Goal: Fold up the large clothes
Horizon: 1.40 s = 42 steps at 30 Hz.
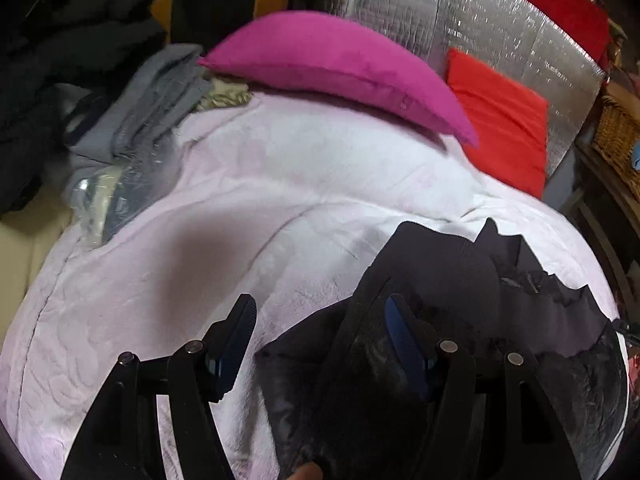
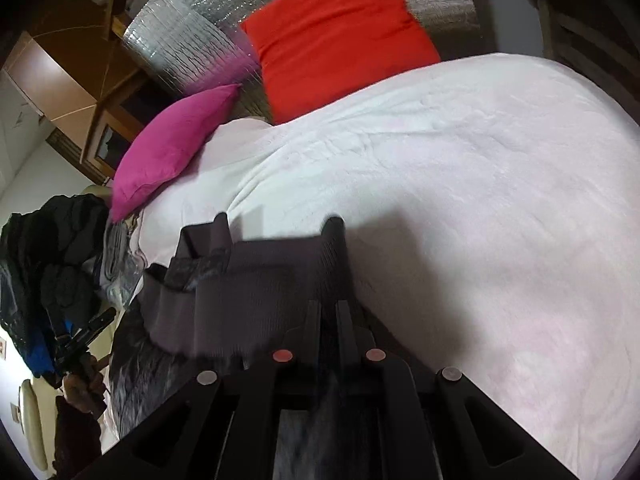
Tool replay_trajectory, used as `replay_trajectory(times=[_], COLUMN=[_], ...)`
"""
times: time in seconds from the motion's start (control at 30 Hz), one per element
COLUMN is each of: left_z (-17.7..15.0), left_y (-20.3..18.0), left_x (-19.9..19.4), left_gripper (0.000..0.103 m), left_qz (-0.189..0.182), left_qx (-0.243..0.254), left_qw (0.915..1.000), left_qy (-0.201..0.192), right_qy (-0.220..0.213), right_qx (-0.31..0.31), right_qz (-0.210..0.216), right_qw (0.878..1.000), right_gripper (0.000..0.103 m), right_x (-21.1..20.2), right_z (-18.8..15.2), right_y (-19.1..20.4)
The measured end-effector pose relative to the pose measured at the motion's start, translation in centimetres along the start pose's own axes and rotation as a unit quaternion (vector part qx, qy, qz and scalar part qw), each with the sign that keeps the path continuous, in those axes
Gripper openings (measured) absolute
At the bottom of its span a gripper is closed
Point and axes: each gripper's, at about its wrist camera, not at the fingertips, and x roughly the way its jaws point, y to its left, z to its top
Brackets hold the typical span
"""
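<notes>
A dark grey garment (image 1: 460,280) lies on the pale pink bedspread (image 1: 280,184), its ribbed hem toward the pillows. My left gripper (image 1: 320,324) stands open low over the garment's left edge. Its right finger rests on the dark cloth, its left finger is over bare bedspread, and nothing is pinched. In the right wrist view my right gripper (image 2: 329,312) is shut on the dark garment (image 2: 248,280), with a fold of cloth running up between its fingers. The cloth stretches leftward from that grip across the bedspread (image 2: 460,180).
A magenta pillow (image 1: 332,60) and a red pillow (image 1: 500,120) lean on a silver foil panel (image 1: 480,20) at the head. Grey folded clothes (image 1: 152,100) and a dark clothes pile (image 1: 60,60) sit left. A wicker basket (image 1: 616,128) stands right.
</notes>
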Motion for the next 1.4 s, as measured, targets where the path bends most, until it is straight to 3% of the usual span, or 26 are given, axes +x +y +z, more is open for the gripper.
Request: replay_trajectory(times=[0.07,0.1,0.13,0.2,0.27,0.47,0.57,0.67,0.87,1.0,1.1,1.4], left_z=[0.1,0.4,0.8,1.6,2.5,5.2,5.9,6.2,6.6,6.1,5.5,4.5], left_y=[0.2,0.3,0.4,0.3,0.1,-0.9,-2.0,-3.1,-4.5,-5.2,-5.1,-3.0], left_x=[-0.3,-0.1,0.0,0.1,0.9,3.8,6.4,8.6,12.1,13.3,14.3,14.9], left_gripper=[0.068,0.068,0.068,0.068,0.068,0.068,0.069,0.069,0.069,0.069,0.071,0.074], left_qz=[-0.007,-0.007,-0.003,-0.002,-0.004,-0.015,-0.044,-0.060,-0.100,-0.165,-0.167,-0.236], left_qx=[-0.002,-0.003,-0.006,-0.005,0.006,0.020,0.028,0.046,0.048,0.036,0.024,-0.051], left_qw=[1.0000,0.9999,0.9999,0.9999,0.9993,0.9973,0.9928,0.9873,0.9733,0.9539,0.9449,0.9122], left_qy=[0.001,0.006,0.009,0.012,0.036,0.069,0.108,0.140,0.201,0.248,0.280,0.331], right_qy=[-0.004,-0.006,-0.012,-0.036,-0.051,0.026,0.061,0.087,0.091,0.095,0.094,0.126], right_qx=[0.010,0.021,0.043,0.083,0.082,0.053,0.042,0.033,0.006,0.007,0.008,0.010], right_qz=[0.004,0.013,0.038,0.080,0.067,0.037,0.019,0.018,0.014,0.019,0.026,0.061], right_qw=[1.000,1.000,0.998,0.993,0.993,0.998,0.997,0.996,0.996,0.995,0.995,0.990], right_gripper=[0.030,0.063,0.088,0.089,0.089,0.087,0.083,0.073,0.068,0.068,0.068,0.069], right_x=[-0.6,-0.7,-0.8,-1.2,-1.1,4.4,7.2,8.8,9.1,9.2,9.1,9.2], right_z=[-0.2,-0.1,0.1,0.8,1.6,4.2,4.6,4.2,3.9,4.0,4.0,4.0], right_y=[-0.5,-0.8,-1.2,-1.7,-1.3,-0.4,-0.2,0.1,1.0,0.6,0.6,0.2])
